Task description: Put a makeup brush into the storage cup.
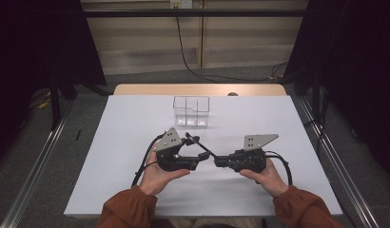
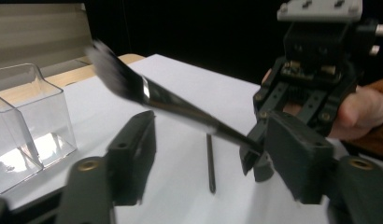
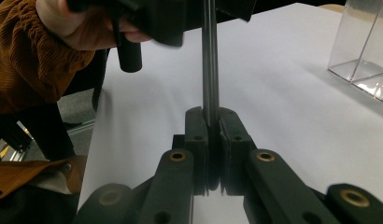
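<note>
We see two hand-held tools meeting near the middle of the high view, above a white worktop [image 1: 136,142]. The right tool [image 1: 218,161] sits just right of centre, its jaws pressed together on the thin dark handle of a makeup brush [image 1: 201,146]; in the right gripper view the handle [image 3: 210,70] rises straight up from between the clamped jaws toward the top of the frame. The left tool [image 1: 193,142] lies just left of centre, and in the left gripper view its two jaws stand wide apart at the bottom of the frame, holding nothing, with the brush [image 2: 180,109] crossing between and beyond them from the lower right up to its dark, pale-tipped bristles at the upper left. A clear plastic divided container [image 1: 191,111] stands on the worktop above the tools in the high view, apart from both; it appears at the left edge of the left gripper view [image 2: 26,126] and the upper right corner of the right gripper view [image 3: 365,46]. Rust-coloured sleeves [image 1: 129,209] enter from the bottom edge.
</note>
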A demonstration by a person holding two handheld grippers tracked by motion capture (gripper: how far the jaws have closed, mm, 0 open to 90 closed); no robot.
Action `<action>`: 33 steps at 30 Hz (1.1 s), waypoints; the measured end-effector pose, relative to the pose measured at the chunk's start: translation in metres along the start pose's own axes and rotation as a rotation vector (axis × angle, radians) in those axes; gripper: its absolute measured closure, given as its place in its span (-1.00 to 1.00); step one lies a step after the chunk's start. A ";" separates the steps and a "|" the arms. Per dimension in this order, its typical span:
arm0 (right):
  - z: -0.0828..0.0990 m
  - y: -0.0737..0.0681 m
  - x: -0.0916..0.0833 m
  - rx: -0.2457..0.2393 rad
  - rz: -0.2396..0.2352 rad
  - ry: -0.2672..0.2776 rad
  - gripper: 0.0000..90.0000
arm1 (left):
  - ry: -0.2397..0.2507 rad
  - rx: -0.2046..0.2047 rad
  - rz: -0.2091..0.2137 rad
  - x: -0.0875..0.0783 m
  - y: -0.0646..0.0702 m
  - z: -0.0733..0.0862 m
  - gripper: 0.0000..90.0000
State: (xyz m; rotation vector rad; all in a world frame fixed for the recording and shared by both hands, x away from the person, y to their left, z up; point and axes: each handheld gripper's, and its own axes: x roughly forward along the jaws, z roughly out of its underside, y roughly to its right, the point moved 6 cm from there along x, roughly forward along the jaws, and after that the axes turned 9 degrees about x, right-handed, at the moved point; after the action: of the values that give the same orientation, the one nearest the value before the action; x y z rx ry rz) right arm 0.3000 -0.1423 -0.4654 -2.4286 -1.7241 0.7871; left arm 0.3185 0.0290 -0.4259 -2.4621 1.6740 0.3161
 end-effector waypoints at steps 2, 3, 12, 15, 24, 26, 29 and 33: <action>0.001 0.000 0.000 0.001 0.000 -0.002 0.85 | 0.012 -0.004 -0.003 -0.003 -0.001 -0.001 0.09; 0.000 0.000 0.000 0.000 0.001 0.002 0.85 | 0.015 -0.009 -0.001 -0.004 -0.002 -0.002 0.21; 0.001 0.001 0.000 0.004 0.007 0.003 0.85 | 0.039 -0.044 0.008 -0.008 -0.004 -0.004 0.51; 0.002 0.001 0.000 -0.001 0.008 -0.004 0.85 | 0.038 -0.065 0.020 -0.008 -0.004 -0.004 0.54; 0.005 0.000 0.004 -0.014 0.003 -0.026 0.85 | 0.043 -0.131 0.062 -0.008 -0.003 -0.005 0.63; 0.005 -0.001 0.005 -0.015 0.002 -0.033 0.85 | 0.052 -0.144 0.069 -0.009 -0.002 -0.006 0.67; 0.007 -0.003 0.008 -0.023 -0.003 -0.041 0.85 | 0.042 -0.137 0.065 -0.009 -0.001 -0.008 0.72; 0.006 -0.001 0.008 -0.009 -0.003 -0.030 0.83 | 0.045 -0.130 0.057 -0.009 0.000 -0.010 0.73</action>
State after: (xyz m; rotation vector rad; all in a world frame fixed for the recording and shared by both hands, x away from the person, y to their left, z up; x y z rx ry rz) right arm 0.2987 -0.1365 -0.4730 -2.4313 -1.7451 0.8219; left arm 0.3165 0.0352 -0.4142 -2.5340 1.7990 0.3909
